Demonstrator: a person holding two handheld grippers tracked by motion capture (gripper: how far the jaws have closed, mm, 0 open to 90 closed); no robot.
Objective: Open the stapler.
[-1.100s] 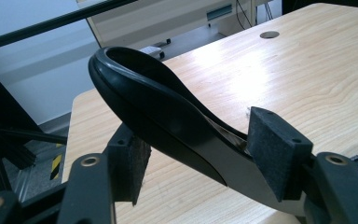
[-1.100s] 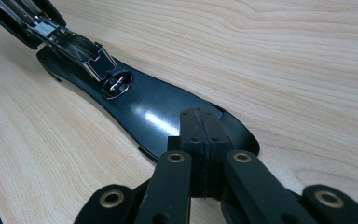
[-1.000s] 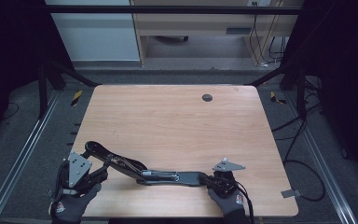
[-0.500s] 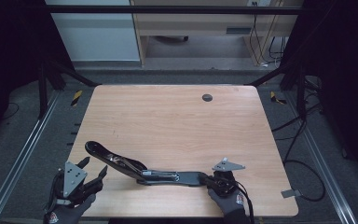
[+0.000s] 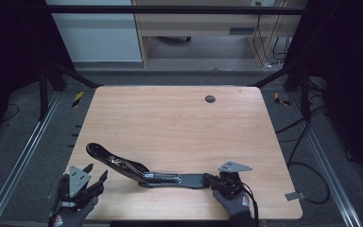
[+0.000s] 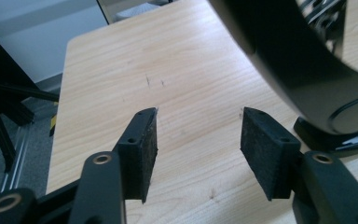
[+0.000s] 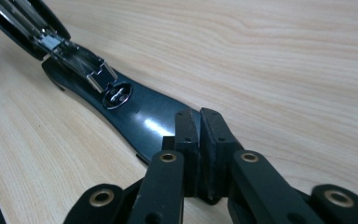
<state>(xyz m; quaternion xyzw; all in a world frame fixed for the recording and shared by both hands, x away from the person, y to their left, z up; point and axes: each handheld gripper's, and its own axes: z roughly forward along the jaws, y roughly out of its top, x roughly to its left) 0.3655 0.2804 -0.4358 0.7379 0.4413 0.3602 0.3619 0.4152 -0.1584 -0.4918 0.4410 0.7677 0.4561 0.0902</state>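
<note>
Item: long black stapler [image 5: 144, 171], swung open, lying across the near part of the table [image 5: 179, 123]. The left gripper [image 5: 96, 172] has drawn back off its raised arm; its jaws, just narrowing, stand apart on nothing, so that end is freed. The right gripper [image 5: 211, 179] pinches the base's end, jaws near-closed. The right gripper view adds the staple channel [image 7: 81, 58]; the left gripper view adds the stapler's arm [image 6: 289, 51] overhead.

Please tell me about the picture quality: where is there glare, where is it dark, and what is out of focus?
High view: the table is evenly lit and its surroundings are very dark; the black stapler shows little detail. Left gripper view: the stapler's handle is so close that it is blurred, while the wood grain is sharp. Right gripper view: a bright glare spot lies on the stapler's glossy base; the far wood is soft.
</note>
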